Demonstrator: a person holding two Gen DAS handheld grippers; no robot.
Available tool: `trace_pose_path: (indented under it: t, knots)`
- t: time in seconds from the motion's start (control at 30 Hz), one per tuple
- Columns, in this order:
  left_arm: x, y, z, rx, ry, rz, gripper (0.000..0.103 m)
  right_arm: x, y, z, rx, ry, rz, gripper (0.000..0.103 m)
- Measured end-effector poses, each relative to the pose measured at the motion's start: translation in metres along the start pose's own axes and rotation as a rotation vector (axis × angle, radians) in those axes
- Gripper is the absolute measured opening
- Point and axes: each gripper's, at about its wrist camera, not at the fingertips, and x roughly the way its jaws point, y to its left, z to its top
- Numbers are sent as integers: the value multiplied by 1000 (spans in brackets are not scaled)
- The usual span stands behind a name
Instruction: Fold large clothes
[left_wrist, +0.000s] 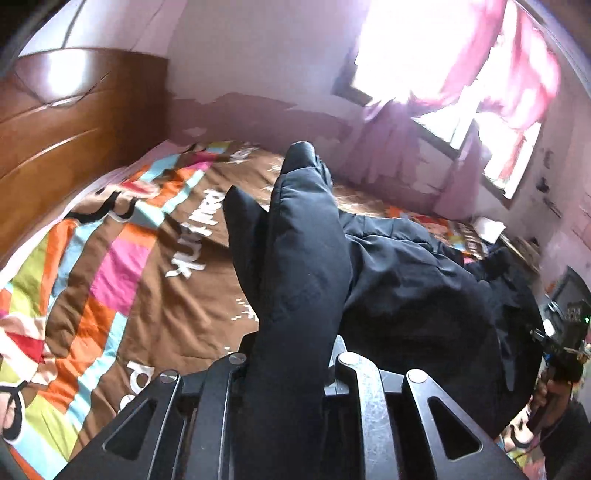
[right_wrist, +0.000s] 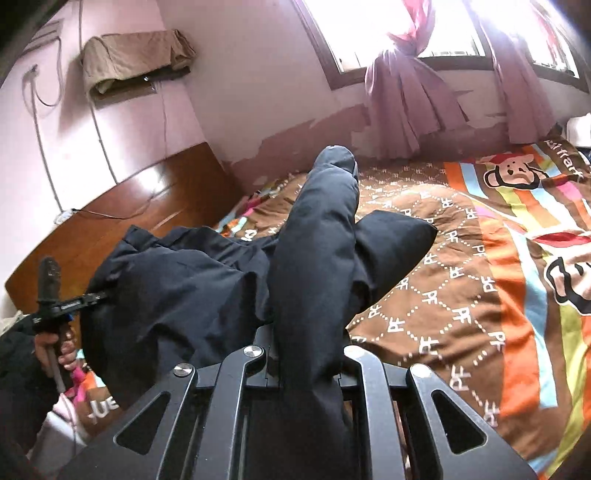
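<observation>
Garment: a large black padded coat (left_wrist: 406, 280), one edge bunched and raised above the bed, the rest sagging between the two grippers onto the quilt.
Left gripper (left_wrist: 295, 354): clamped narrow on a thick fold of the coat, which spills up and forward over the fingers and hides the tips.
Right gripper (right_wrist: 314, 350): likewise pinched tight on another bunch of the same coat (right_wrist: 184, 280); black fabric stands up between the linkage arms and covers the tips.
Other view of the left gripper: seen from the right wrist at the far left (right_wrist: 70, 304), held by a hand (right_wrist: 61, 349), its nose buried in the coat's edge.
Other view of the right gripper: seen from the left wrist at the right edge (left_wrist: 561, 350), dark and partly cut off.
Quilt (left_wrist: 122, 266): brown with bright stripes and cartoon monkey prints, covering the bed under the coat.
Headboard (left_wrist: 74, 129): glossy brown wood, against the wall.
Window (right_wrist: 388, 33): bright, with pink curtains (right_wrist: 402, 107) knotted beside it.
</observation>
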Motion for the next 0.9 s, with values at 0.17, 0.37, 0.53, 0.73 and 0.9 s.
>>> trace_pose_path:
  t: [0.17,0.37,0.53,0.73,0.9]
  knots:
    - [63,23,-28,-90,136,89,16,61,-1,-27,-43,166,-181,15]
    - [72,44,-44,-174,128,21,32,68,-37,-52,115,195,-166,45]
    - [56,49,-44,-225,89,155,88,38,-47,-56,158,79,-188,85]
    - [1,29,-49,-182,-92,267,102,-7,-25,-50,131,-73,-206,100]
    - [-38,3,-53,-111,-172,267,102,-44,7,-43,66,-140,-222,101]
